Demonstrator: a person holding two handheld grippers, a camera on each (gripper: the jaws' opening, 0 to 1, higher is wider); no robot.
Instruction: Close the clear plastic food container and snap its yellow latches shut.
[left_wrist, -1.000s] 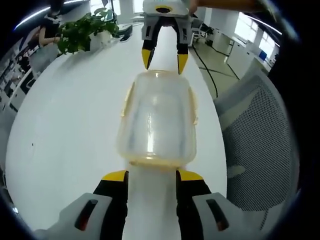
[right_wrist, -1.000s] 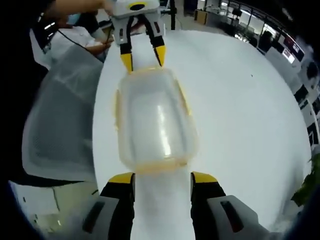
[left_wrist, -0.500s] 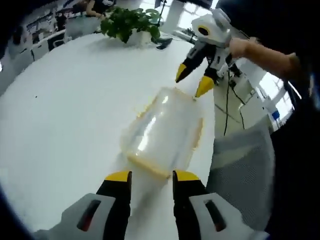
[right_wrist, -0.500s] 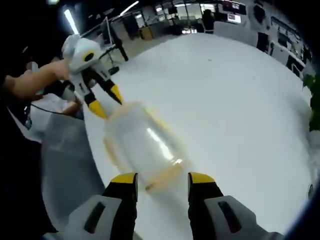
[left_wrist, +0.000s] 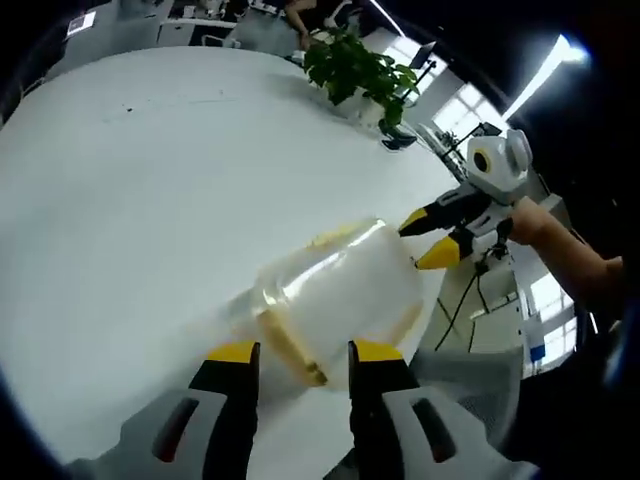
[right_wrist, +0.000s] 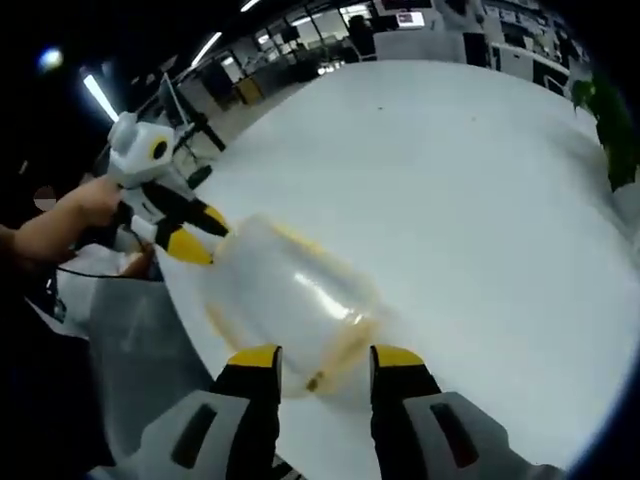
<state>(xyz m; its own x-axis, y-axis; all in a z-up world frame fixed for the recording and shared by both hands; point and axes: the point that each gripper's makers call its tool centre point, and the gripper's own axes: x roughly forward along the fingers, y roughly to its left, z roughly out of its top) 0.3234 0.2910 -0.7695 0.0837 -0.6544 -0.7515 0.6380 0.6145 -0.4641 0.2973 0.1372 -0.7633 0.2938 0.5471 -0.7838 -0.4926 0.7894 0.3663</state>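
- Clear plastic container, yellow-rimmed, sits frame centre on your white table.
- Your left gripper and right gripper: jaws parted, straddling opposite ends.

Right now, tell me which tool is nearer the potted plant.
Right, probably. The right tool sits at the far end of the container, toward the plant; the left tool is at the near end, farther back.

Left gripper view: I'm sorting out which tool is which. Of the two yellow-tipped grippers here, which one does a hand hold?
The right gripper, at the container's far end: a hand grips it from behind. The left gripper merely rises from the bottom edge.
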